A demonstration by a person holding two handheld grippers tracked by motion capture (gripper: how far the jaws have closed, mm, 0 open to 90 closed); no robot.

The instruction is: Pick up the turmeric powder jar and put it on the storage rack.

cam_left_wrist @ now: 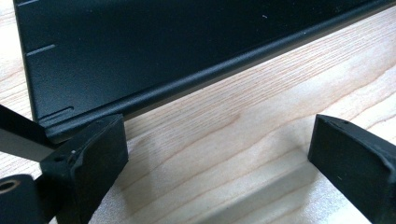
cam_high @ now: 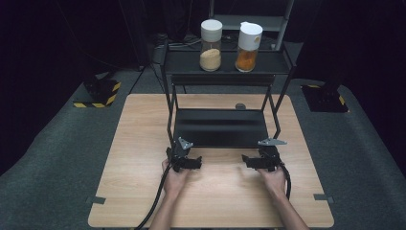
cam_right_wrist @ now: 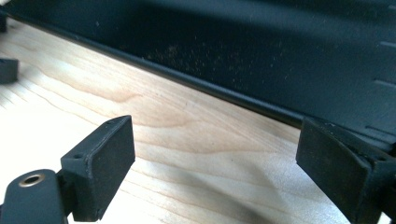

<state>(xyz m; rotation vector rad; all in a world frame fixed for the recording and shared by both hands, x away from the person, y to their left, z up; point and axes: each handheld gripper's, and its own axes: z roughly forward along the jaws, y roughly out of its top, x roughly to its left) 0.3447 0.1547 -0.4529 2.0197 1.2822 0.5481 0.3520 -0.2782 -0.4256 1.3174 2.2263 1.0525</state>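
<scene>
A: Resting low on the desk [cam_high: 143, 191], both tools are sitting just in front of the black two-tier rack [cam_high: 220, 127]. The left hand-held gripper [cam_high: 195, 163] is standing spread with nothing between its jaws, and the right hand-held gripper [cam_high: 245, 162] is standing spread and empty too.

B: So which step are we looking at?

A: I'm judging it as the approach, with nothing gripped yet. The rack's lower tray [cam_left_wrist: 140, 56] is lying just beyond the jaws, its front lip near the left one.

B: And next?

A: Likely each tool is needing to ease forward and close on that front lip, evenly, or the rack could be twisting and tipping the jars.

B: Jars?

A: The high view is showing two on the top shelf: a white-capped jar of pale powder [cam_high: 210, 39] and a jar of orange powder [cam_high: 248, 41], side by side. The right gripper view is instead revealing fine dust on the tray [cam_right_wrist: 261, 60].
</scene>
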